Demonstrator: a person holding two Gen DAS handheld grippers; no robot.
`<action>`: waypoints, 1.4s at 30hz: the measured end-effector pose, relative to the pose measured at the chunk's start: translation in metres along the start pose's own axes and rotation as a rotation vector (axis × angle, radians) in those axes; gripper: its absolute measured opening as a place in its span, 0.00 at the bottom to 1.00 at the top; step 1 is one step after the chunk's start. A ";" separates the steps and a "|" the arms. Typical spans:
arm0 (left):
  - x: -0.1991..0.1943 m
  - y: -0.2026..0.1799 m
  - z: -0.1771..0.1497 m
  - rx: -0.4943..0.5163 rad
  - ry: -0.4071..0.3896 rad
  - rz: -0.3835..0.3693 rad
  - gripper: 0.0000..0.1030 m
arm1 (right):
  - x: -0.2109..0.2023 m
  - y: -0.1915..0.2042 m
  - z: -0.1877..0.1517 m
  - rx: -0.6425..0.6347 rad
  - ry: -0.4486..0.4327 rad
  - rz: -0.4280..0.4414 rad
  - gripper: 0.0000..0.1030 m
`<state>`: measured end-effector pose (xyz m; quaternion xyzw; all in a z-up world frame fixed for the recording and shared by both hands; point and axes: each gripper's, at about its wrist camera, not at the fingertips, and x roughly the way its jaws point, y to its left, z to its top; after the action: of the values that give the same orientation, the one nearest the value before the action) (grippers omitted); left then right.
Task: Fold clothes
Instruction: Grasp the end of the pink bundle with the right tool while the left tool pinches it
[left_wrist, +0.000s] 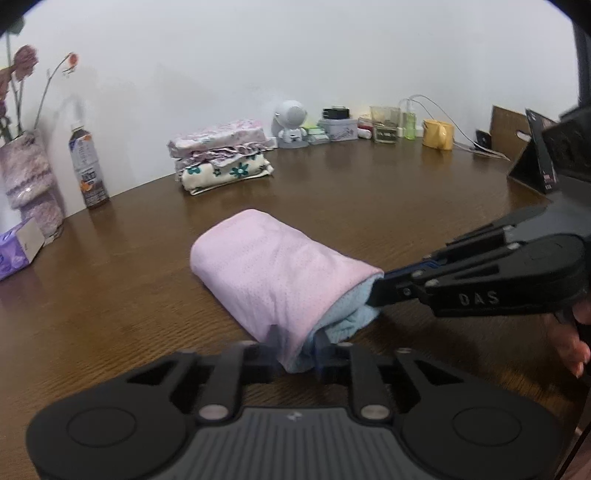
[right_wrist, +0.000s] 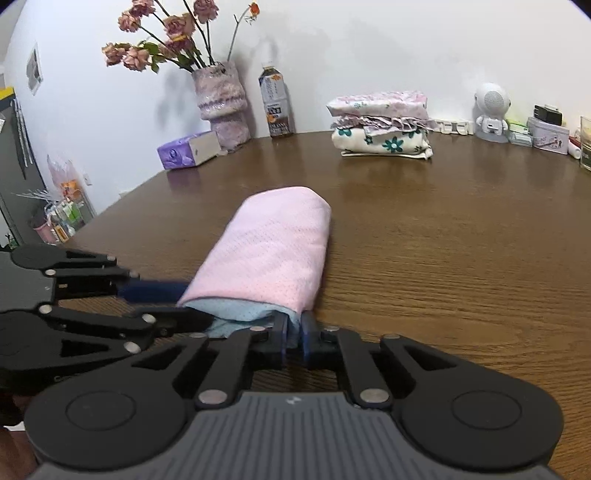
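You have the folded garment (right_wrist: 273, 251) lying mid-table (right_wrist: 443, 258). Behind it, by the wall, sits the stack of folded clothes (right_wrist: 382, 125); left of that stack stand the bottle (right_wrist: 275, 107) and vase (right_wrist: 221, 103).

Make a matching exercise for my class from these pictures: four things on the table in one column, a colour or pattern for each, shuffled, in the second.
Things:
1. folded cloth in both grippers' jaws
2. tissue box
3. mug
4. bottom garment of the stack

Descriptions:
A. yellow
B. cream with teal flowers
C. pink outside, blue inside
D. purple

Pairs: 1-C, 2-D, 3-A, 4-B
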<state>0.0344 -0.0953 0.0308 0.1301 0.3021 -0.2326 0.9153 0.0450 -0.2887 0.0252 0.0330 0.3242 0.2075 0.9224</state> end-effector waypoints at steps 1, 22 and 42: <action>0.000 0.001 -0.001 -0.005 0.001 0.001 0.31 | 0.001 0.001 0.000 -0.004 0.001 -0.009 0.10; 0.012 0.074 0.016 -0.491 0.021 -0.190 0.52 | 0.016 -0.027 0.023 0.267 0.044 0.084 0.27; 0.079 0.121 0.036 -0.682 0.112 -0.270 0.48 | 0.068 -0.065 0.064 0.407 0.068 0.148 0.31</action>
<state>0.1693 -0.0328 0.0223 -0.2109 0.4262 -0.2298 0.8492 0.1555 -0.3160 0.0226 0.2350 0.3870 0.2058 0.8675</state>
